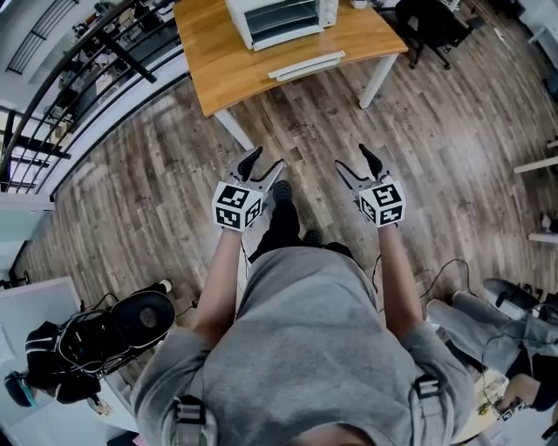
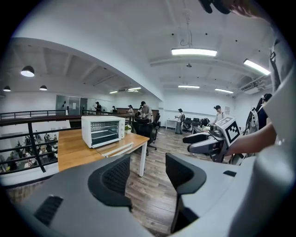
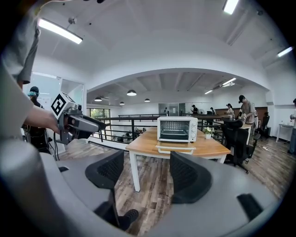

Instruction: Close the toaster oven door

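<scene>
- Wood-plank floor [image 1: 131,174] fills most of the head view, and in the right gripper view a black railing [image 3: 118,124] runs behind the furniture.
- A pale wooden counter [image 1: 222,65] on white legs stands at 12 o'clock, well apart from the person [image 1: 305,348] in a grey shirt.
- The white toaster oven [image 1: 279,19] sits on the counter at 12 o'clock.
- Its door [image 1: 307,65] is folded down flat and open, lying in front of the oven on its 6 o'clock side.
- The left tongs [image 1: 267,158] are held in the air just to the 9 o'clock side of centre, their jaws spread wide with only floor showing between them.
- The right tongs [image 1: 351,157] are level with them on the 3 o'clock side, their jaws likewise wide apart and empty.
- Both tongs point towards 12 o'clock, at the oven, and touch nothing.
- A black office chair [image 1: 432,26] stands at 1 o'clock, beside the counter.
</scene>
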`<state>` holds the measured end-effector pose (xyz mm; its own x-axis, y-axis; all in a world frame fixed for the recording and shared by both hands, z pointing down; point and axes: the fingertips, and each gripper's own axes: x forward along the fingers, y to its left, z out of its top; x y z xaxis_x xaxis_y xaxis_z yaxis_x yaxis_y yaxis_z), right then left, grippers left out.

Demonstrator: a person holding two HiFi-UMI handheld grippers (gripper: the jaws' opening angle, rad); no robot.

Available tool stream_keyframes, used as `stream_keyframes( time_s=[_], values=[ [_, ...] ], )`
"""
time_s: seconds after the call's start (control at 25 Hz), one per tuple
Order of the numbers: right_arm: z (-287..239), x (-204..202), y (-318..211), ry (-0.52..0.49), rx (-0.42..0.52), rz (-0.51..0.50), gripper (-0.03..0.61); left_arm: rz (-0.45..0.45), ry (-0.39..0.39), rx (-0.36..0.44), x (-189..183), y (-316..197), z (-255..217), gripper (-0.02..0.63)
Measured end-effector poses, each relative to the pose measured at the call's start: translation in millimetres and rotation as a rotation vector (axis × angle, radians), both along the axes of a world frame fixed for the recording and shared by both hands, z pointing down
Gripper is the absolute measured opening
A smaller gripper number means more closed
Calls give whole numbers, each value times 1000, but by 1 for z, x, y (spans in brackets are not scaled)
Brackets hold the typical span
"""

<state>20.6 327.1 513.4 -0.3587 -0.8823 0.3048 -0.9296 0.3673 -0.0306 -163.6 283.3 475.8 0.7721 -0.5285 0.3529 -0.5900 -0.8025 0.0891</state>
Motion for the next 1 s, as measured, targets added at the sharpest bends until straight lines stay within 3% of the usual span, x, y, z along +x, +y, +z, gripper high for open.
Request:
stream_keyframes(
  time_s=[0.68, 1.0],
  values=[
    [13, 24, -34, 19, -37, 34, 313, -4, 27, -41, 19, -43, 17, 245],
    [18, 34, -81, 28, -65, 43, 308, 10, 34, -65, 33, -93, 23, 245]
  ],
)
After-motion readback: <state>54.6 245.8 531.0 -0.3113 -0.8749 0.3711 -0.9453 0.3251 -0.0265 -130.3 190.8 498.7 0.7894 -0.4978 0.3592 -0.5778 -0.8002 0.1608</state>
